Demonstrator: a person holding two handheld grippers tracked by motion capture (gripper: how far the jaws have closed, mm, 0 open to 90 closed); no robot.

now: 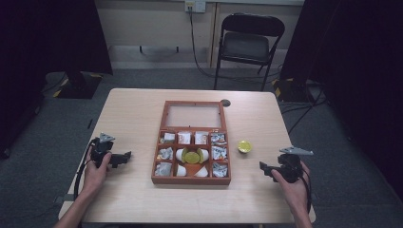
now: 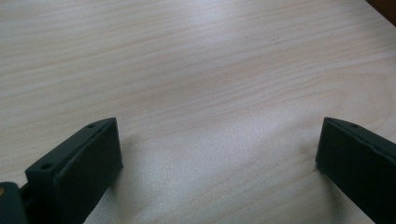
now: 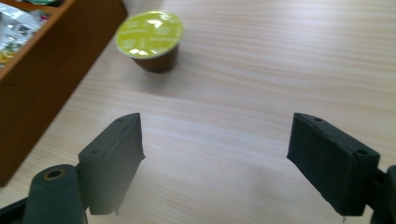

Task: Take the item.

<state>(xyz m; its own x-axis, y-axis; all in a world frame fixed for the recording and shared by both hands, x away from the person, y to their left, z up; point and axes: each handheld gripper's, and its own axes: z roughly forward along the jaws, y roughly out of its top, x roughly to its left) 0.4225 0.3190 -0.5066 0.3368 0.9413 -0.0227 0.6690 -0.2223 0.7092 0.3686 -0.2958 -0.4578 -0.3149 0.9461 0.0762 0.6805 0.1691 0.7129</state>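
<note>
Resting low on the near left of the pale wooden table (image 1: 133, 118): left gripper (image 2: 217, 154), jaws spread wide, released, gripping nothing, bare wood grain lying between them. Sitting farther in, at the table's middle: brown wooden box (image 1: 190, 179), lid standing open at the back, compartments holding silvery sachets (image 1: 219, 153), white pods and a yellow-lidded capsule at the centre. Standing just right of the box, apart from its wall: a second capsule (image 3: 150, 39) with a yellow-green foil lid (image 1: 244, 146) and a dark brown body, upright on the wood. Hovering near the table's right edge, pointing toward that capsule: right gripper (image 3: 217, 158), jaws likewise parted wide, released, clasping nothing, capsule lying well ahead of the tips.
</note>
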